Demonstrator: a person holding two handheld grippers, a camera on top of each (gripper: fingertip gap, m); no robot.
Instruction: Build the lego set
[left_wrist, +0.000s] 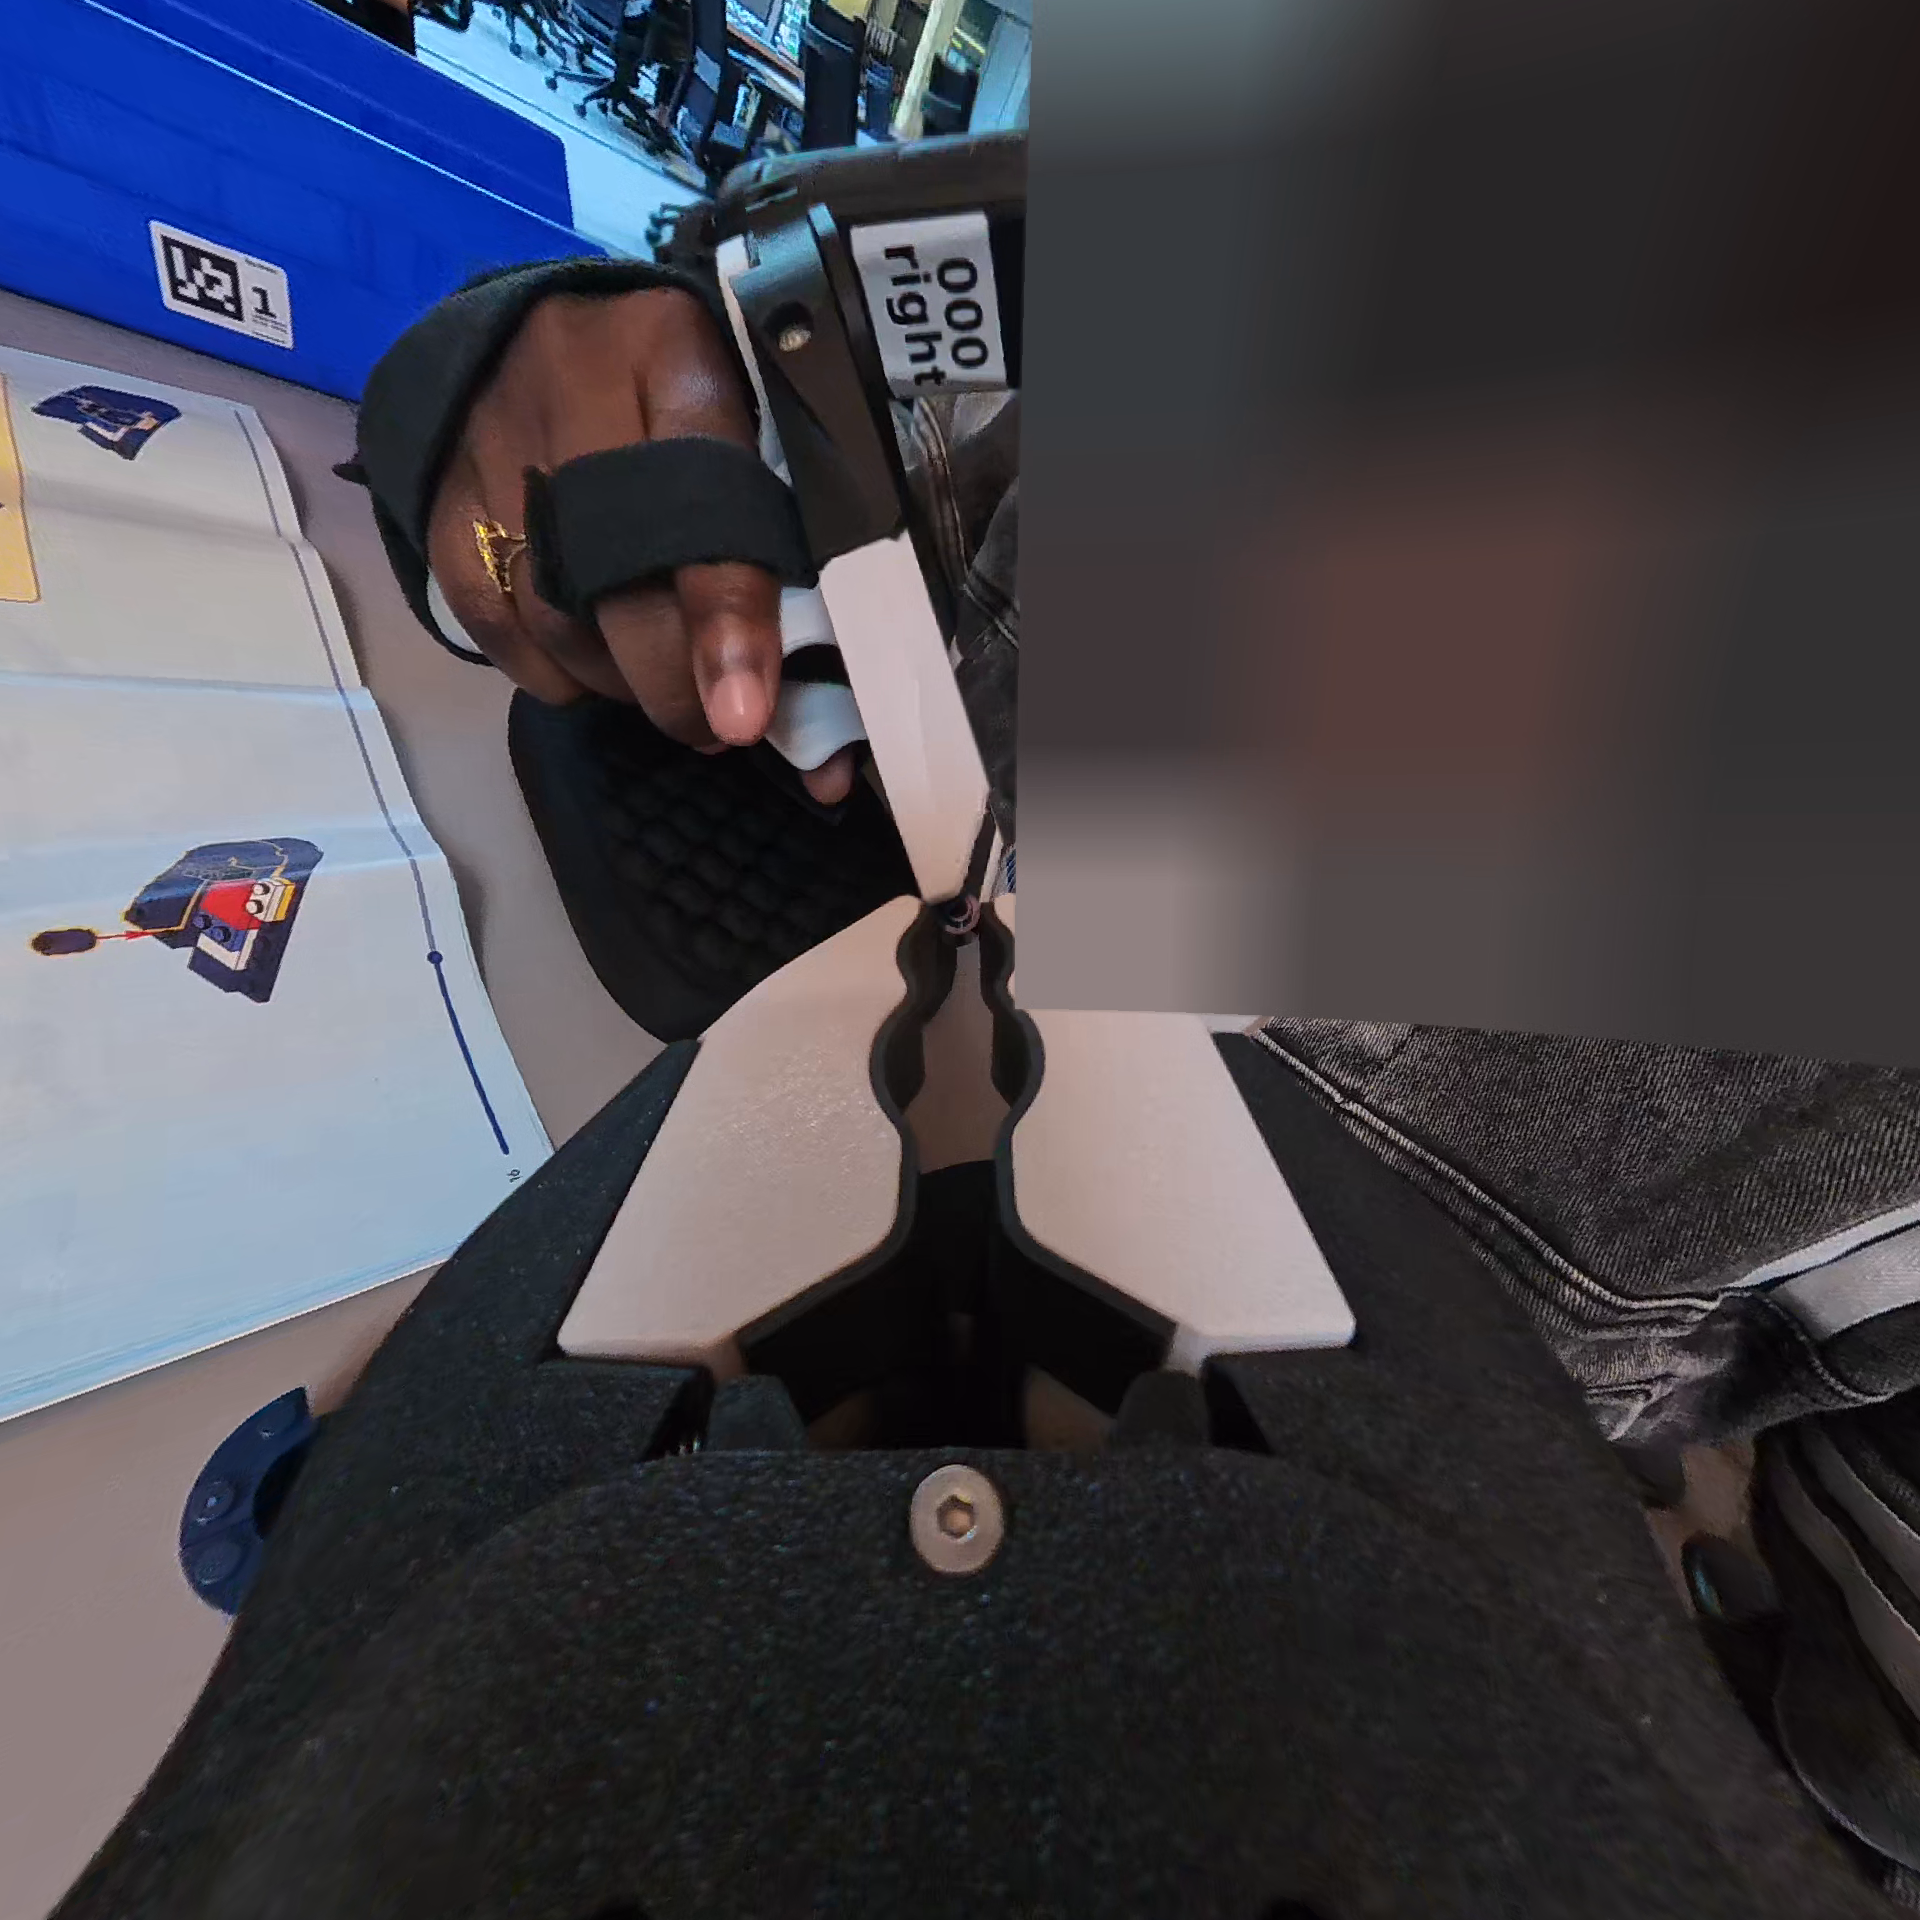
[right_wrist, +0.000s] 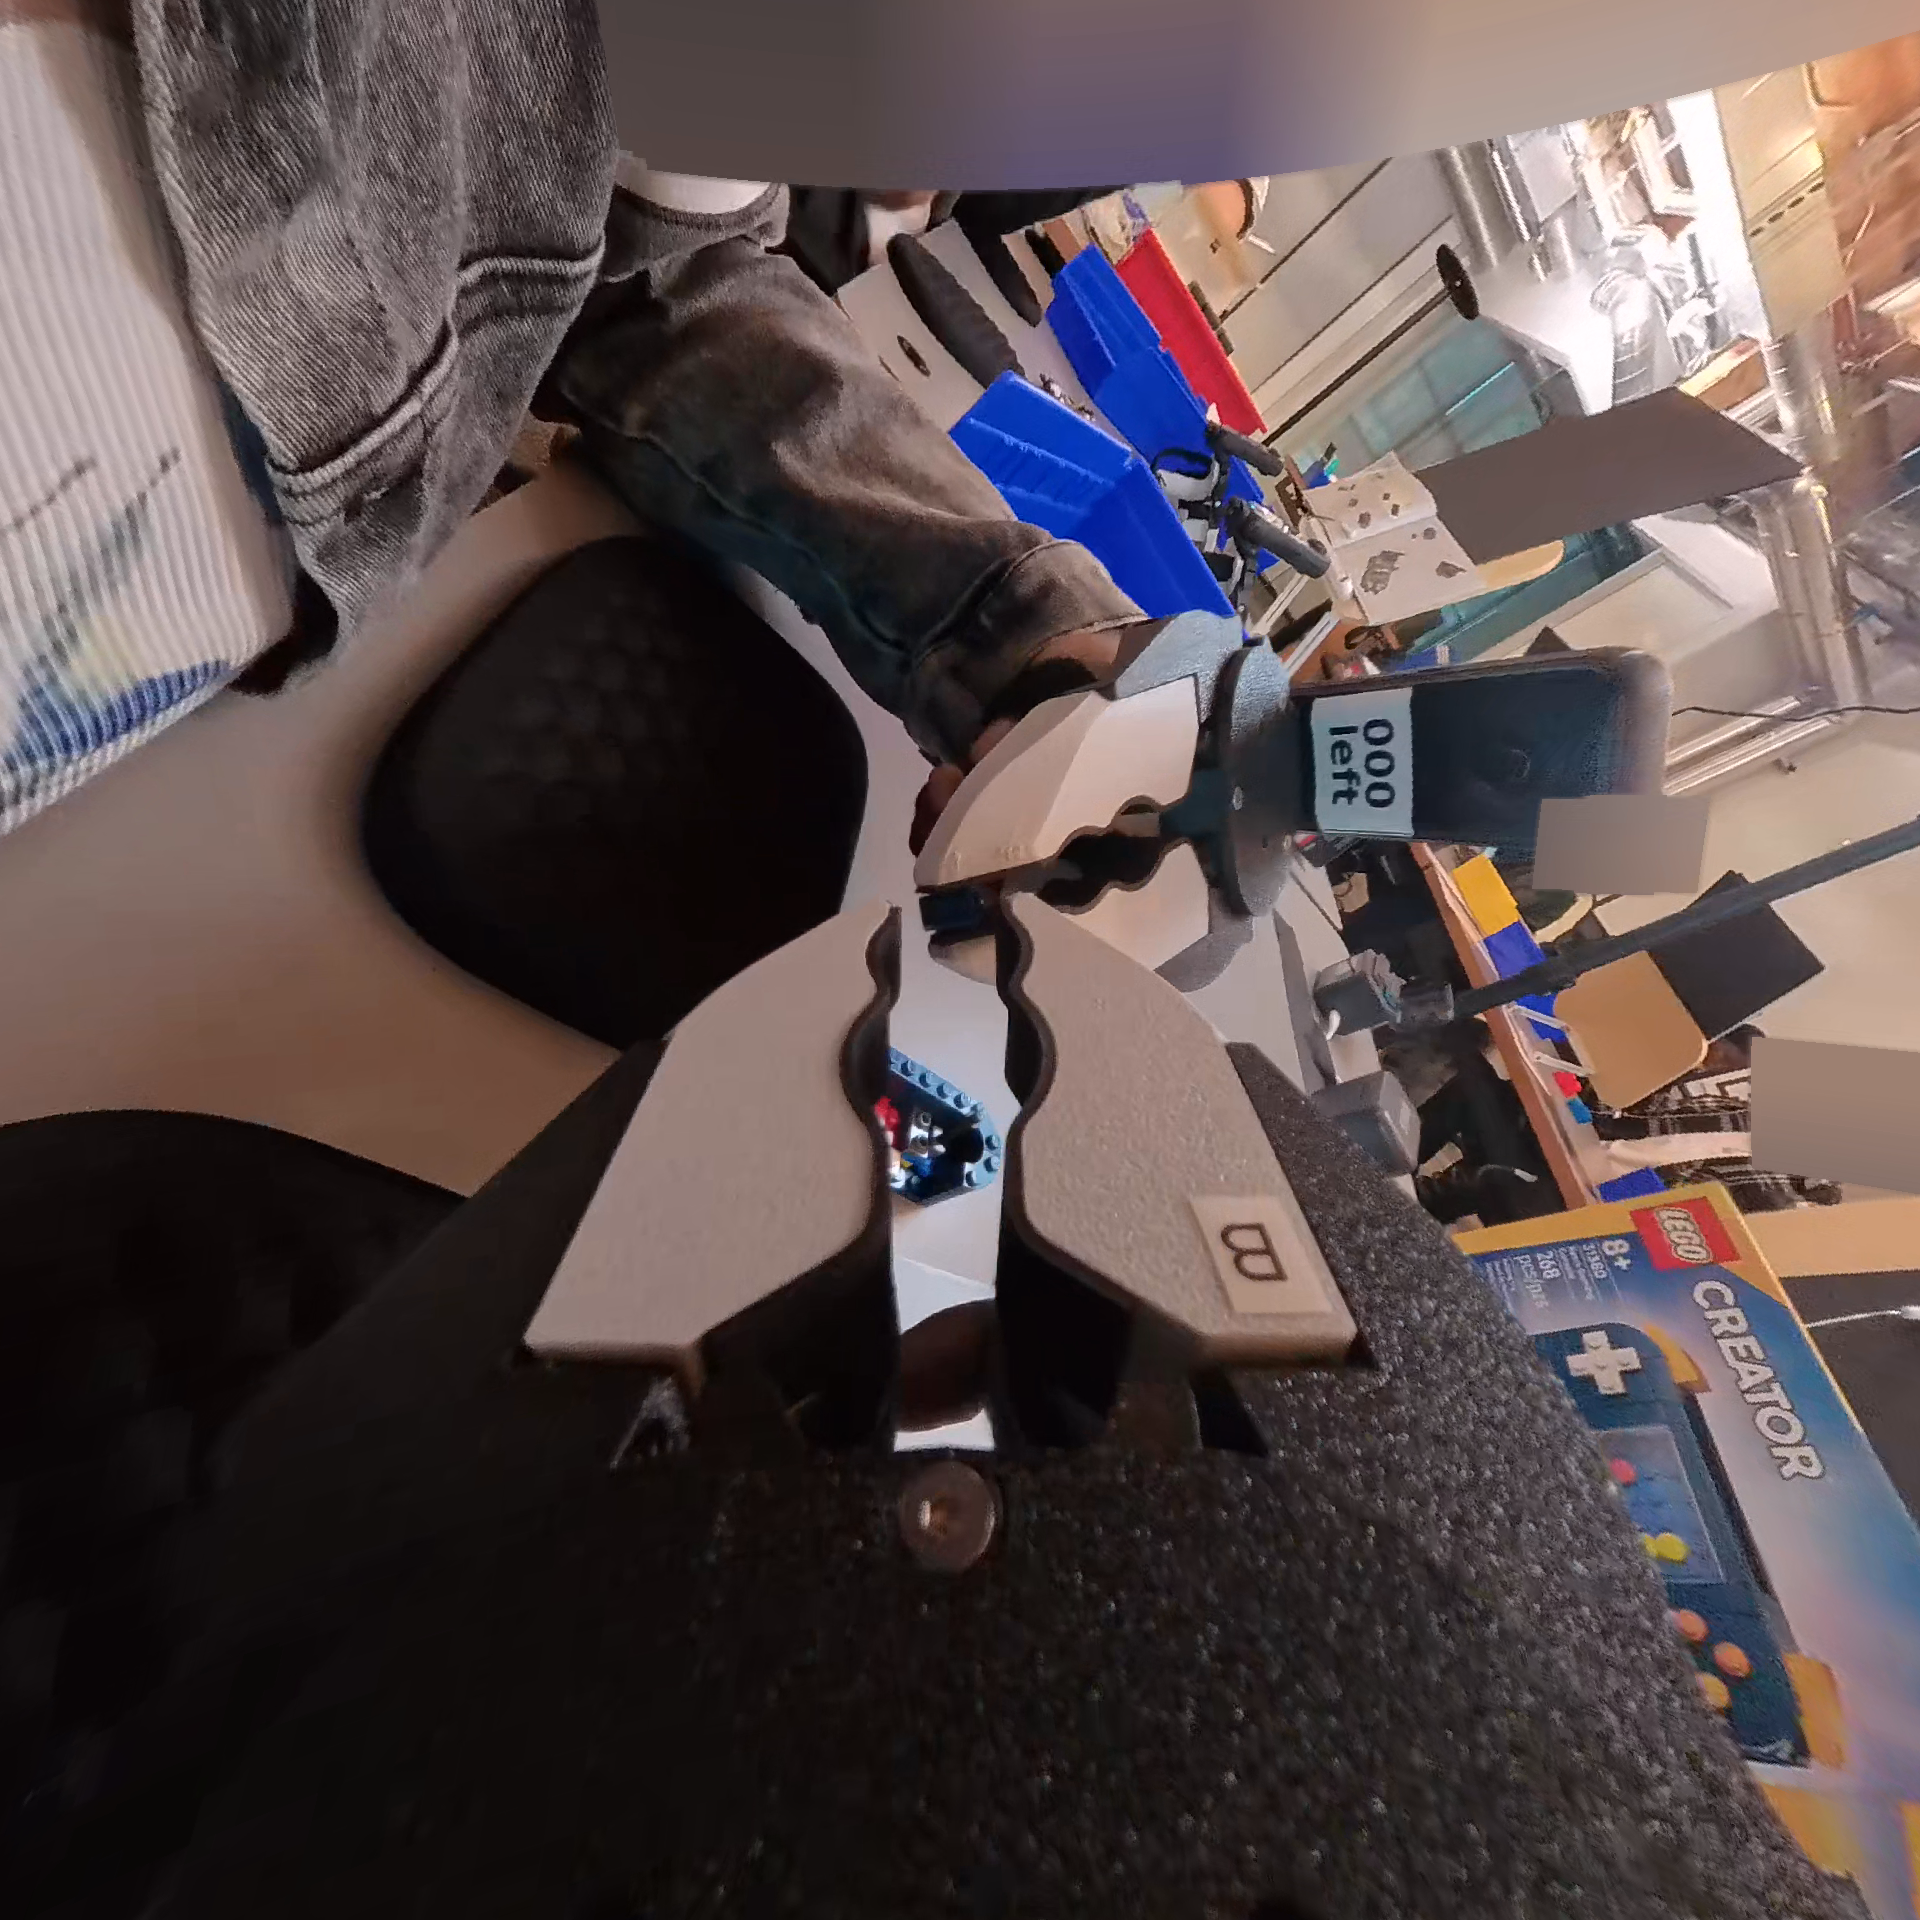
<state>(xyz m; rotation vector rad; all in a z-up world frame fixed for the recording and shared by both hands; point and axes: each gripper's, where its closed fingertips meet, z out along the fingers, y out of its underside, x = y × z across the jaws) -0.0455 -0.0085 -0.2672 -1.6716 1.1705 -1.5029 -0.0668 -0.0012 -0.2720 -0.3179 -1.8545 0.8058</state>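
Note:
In the left wrist view my left gripper (left_wrist: 957, 928) is shut on a small dark blue piece (left_wrist: 956, 916) at its very tips. The right wrist view shows the same: the left gripper (right_wrist: 940, 902) pinches the dark blue piece (right_wrist: 951, 914) between its white fingers. My right gripper (right_wrist: 953, 928) stands around that piece with its jaws apart. A sliver of space shows between each pad and the piece. In the left wrist view the right gripper (left_wrist: 971, 883) comes down from above, one white finger (left_wrist: 904, 675) showing and the other hidden by a blurred patch.
A black studded mat (left_wrist: 665, 883) lies on the pale table. An open instruction booklet (left_wrist: 208, 779) is at the left, a blue bin (left_wrist: 260, 156) behind it. A blue partly built model (right_wrist: 935, 1138) lies below my right fingers. A printed box (right_wrist: 1662, 1455) is at the right.

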